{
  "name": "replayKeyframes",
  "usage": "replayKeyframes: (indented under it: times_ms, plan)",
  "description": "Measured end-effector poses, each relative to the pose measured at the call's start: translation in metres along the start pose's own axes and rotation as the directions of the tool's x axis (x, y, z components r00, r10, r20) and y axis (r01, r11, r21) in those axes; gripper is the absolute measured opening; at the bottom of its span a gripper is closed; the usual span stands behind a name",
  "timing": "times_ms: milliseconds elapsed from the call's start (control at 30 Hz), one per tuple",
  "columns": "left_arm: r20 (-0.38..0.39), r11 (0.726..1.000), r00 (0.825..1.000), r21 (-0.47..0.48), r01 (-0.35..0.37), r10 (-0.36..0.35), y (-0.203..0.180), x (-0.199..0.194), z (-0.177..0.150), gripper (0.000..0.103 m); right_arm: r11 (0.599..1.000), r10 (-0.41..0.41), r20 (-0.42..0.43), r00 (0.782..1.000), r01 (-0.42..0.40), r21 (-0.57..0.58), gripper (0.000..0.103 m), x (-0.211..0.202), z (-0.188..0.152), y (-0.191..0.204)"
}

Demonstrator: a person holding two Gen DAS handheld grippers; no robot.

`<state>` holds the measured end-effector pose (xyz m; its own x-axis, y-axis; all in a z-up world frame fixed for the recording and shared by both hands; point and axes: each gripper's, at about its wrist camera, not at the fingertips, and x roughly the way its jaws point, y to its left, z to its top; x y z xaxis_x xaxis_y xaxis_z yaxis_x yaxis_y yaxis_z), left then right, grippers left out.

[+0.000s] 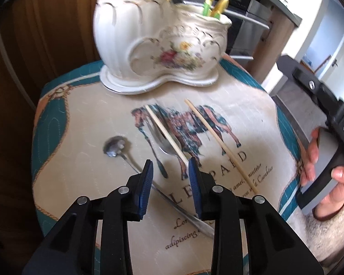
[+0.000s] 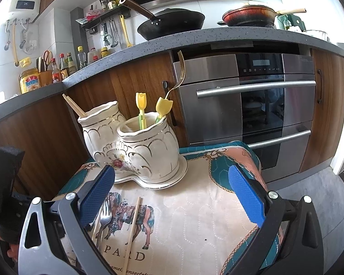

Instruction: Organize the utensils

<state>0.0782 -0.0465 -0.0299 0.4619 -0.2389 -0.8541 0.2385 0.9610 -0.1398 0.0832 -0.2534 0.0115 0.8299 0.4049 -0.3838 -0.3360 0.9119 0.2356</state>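
While your left gripper (image 1: pixel 170 168) hovers with jaws apart just above the silver metal fork (image 1: pixel 159 143) and pale wooden chopstick (image 1: pixel 165 134), your right gripper (image 2: pixel 172 194) gapes wide, near the white ceramic holder (image 2: pixel 135 151).

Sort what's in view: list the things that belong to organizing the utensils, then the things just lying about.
Job: ceramic holder; spoon; fork; two chopsticks; left gripper; right gripper.

Lying about: black wok; red pan; sauce bottles.
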Motion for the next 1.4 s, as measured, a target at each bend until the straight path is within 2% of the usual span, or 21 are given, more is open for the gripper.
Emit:
replayKeyframes:
  times_ms: [100,200,400,500,633,833,933,1033,1167,1300,1400]
  plan:
    - [-0.015,1.0,1.0,-0.003,0.007,-0.007,-0.001,0.006,-0.001,0.033,1.0,0.001,-0.002,1.0,-0.001,-0.005,0.098,0.0,0.0,0.001]
    - [-0.022,0.997,0.998,-0.047,0.062,-0.063,0.002,0.009,0.001,0.034,1.0,0.0,0.0,1.0,0.0,-0.011,0.098,0.0,0.0,0.002]
    - [-0.014,0.994,0.997,-0.081,0.069,-0.07,0.003,0.017,0.01,0.033,1.0,0.003,-0.002,1.0,-0.003,-0.011,0.098,0.0,-0.001,0.003]
    - [-0.028,0.993,0.997,-0.099,0.066,-0.069,0.004,0.024,0.012,0.015,1.0,0.003,-0.002,1.0,-0.003,-0.017,0.098,-0.001,-0.001,0.004]
    - [0.015,0.988,0.995,-0.121,0.095,-0.094,0.01,0.012,0.012,0.005,1.0,0.003,-0.002,1.0,-0.003,-0.015,0.098,-0.001,0.0,0.002]
    - [0.073,0.984,0.991,-0.128,0.12,-0.111,0.014,-0.007,0.013,0.005,1.0,0.004,-0.024,1.0,-0.005,-0.022,0.098,0.002,-0.001,0.004]
    - [0.094,0.98,0.988,-0.145,0.133,-0.12,0.018,-0.012,0.014,0.005,0.998,0.035,-0.065,0.997,-0.039,-0.05,0.098,0.007,-0.003,0.008]
    - [0.118,0.976,0.984,-0.155,0.152,-0.134,0.021,-0.021,0.014,0.005,0.991,0.063,-0.138,0.988,-0.079,-0.112,0.098,0.016,-0.01,0.019]
    - [0.156,0.973,0.975,-0.147,0.179,-0.156,0.023,-0.034,0.015,0.005,0.969,0.103,-0.244,0.964,-0.153,-0.196,0.098,0.029,-0.024,0.04]
    - [0.19,0.974,0.968,-0.123,0.192,-0.167,0.019,-0.049,0.015,0.005,0.952,0.16,-0.294,0.942,-0.226,-0.207,0.097,0.034,-0.03,0.054]
    - [0.202,0.978,0.968,-0.114,0.174,-0.149,0.017,-0.053,0.015,0.005,0.95,0.172,-0.342,0.924,-0.248,-0.191,0.089,0.042,-0.035,0.058]
